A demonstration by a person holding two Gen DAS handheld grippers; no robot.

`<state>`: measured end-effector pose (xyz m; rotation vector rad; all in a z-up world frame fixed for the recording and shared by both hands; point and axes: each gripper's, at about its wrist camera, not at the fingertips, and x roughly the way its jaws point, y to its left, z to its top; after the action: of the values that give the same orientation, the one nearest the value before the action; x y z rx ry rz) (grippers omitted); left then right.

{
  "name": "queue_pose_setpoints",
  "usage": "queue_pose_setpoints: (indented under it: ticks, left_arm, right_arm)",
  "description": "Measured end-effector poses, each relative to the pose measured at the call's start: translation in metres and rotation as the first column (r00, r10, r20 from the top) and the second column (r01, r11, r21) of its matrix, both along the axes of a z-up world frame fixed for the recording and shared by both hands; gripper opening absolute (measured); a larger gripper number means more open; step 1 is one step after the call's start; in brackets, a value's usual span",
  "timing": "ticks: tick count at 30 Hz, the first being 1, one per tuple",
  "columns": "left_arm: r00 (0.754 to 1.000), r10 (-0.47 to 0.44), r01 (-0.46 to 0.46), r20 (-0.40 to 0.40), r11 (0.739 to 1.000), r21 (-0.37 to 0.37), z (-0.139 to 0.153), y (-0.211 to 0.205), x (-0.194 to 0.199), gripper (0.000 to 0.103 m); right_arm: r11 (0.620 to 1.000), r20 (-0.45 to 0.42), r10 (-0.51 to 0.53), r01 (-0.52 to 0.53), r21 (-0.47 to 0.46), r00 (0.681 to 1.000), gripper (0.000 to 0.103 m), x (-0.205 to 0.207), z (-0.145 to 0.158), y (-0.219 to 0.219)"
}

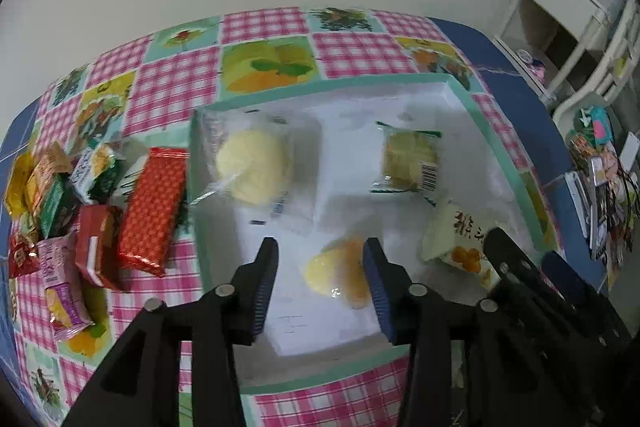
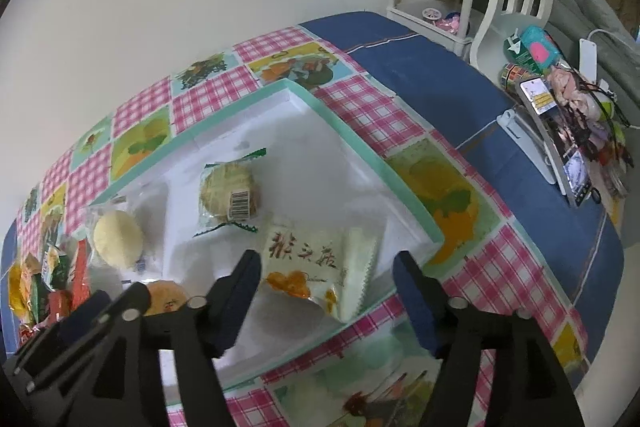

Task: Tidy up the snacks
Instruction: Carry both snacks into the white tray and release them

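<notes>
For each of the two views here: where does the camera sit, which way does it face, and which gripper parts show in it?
Left wrist: sits on the left gripper, angled down into the white tray; open jaws straddle a clear-wrapped yellow cake; the right gripper intrudes at right.
Right wrist: sits on the right gripper, angled down at the tray's near corner; open jaws flank the white packet; the left gripper shows lower left.
Shared: tray, packet, round pastries, checked tablecloth.

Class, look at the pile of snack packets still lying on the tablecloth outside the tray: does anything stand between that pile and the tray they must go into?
Only the tray's own low green rim does; the red checkered packet lies right beside it. Inside, four wrapped snacks and both open claws occupy much of the floor, but the far part is bare.
</notes>
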<state>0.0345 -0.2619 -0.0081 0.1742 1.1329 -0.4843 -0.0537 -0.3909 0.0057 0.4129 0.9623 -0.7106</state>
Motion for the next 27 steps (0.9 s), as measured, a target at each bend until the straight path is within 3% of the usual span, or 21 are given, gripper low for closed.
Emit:
queue_pose_setpoints:
  ticks: [3,8,14,21,27]
  left_arm:
    - [0.999,0.037,-0.037,0.012,0.999,0.004,0.006,0.015,0.003,0.054]
    - [0.984,0.16,-0.166,0.074,0.982,0.087,0.012,0.046,0.006,0.055]
    - [0.947,0.296,-0.317,0.124,0.926,0.208,0.005,0.096,0.005,0.055]
    - [0.9,0.414,-0.436,0.14,0.864,0.251,-0.005,0.147,0.006,0.066]
    - [0.855,0.503,-0.517,0.122,0.815,0.262,-0.011,0.173,0.011,0.075]
  right_arm:
    - [1.0,0.031,0.004,-0.005,0.021,1.0,0.075,-0.006,0.006,0.006]
    - [0.999,0.062,0.036,-0.037,0.01,0.997,0.075,-0.017,0.016,0.029]
    - [0.997,0.043,0.058,-0.056,-0.054,0.997,0.076,-0.025,0.022,0.055]
    - [0.971,-0.011,0.184,-0.183,-0.154,0.983,0.08,-0.021,0.024,0.093]
    - [0.924,-0.037,0.304,-0.304,-0.232,0.952,0.081,-0.015,0.028,0.125]
